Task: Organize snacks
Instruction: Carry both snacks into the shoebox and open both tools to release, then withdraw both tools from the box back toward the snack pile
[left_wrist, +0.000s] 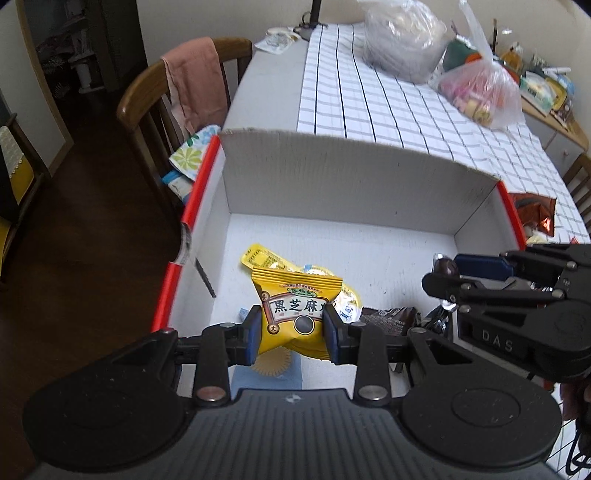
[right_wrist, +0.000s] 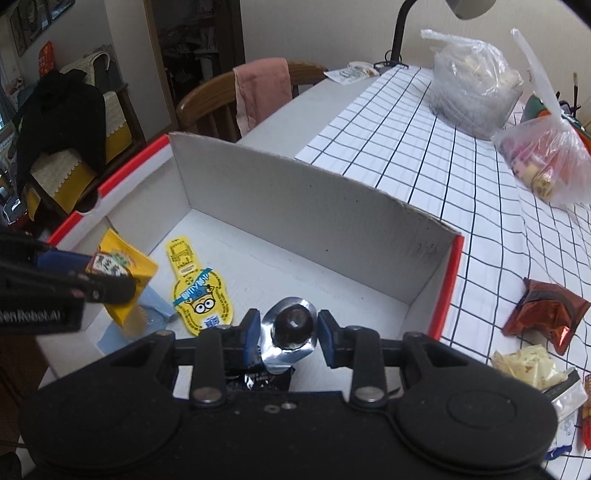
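snacks sit in and around a white cardboard box (left_wrist: 332, 177) with red edges, which stands on the bench (left_wrist: 266, 85) beside a checked cloth (left_wrist: 388, 103). the left hand-held gripper (left_wrist: 291, 328) is closed on a yellow snack packet (left_wrist: 295, 314) with black characters on its label, its blue pads pressing both sides, and holds it above the box floor. the right hand-held gripper (right_wrist: 288, 332) is closed on a foil-wrapped dark sweet (right_wrist: 291, 325), also over the box.

the left wrist view shows a second yellow packet (left_wrist: 262, 258) lying flat on the box floor behind the held one, a dark brown wrapper (left_wrist: 388, 317) near the right gripper, and a light blue packet (left_wrist: 266, 376) under the pads. the right wrist view makes the flat yellow packet out to be a long one with a cartoon face (right_wrist: 199, 291), and it alone shows what lies outside the box on the cloth: a red-brown foil packet (right_wrist: 546, 314), a pale crinkled packet (right_wrist: 524, 365) and more wrappers at the right edge.

both views show two plastic bags (right_wrist: 476, 85) at the far end of the bench and a wooden chair (left_wrist: 147, 92) with a pink towel (left_wrist: 195, 81) over its back. only the right wrist view shows the lamp's shade (right_wrist: 469, 7).
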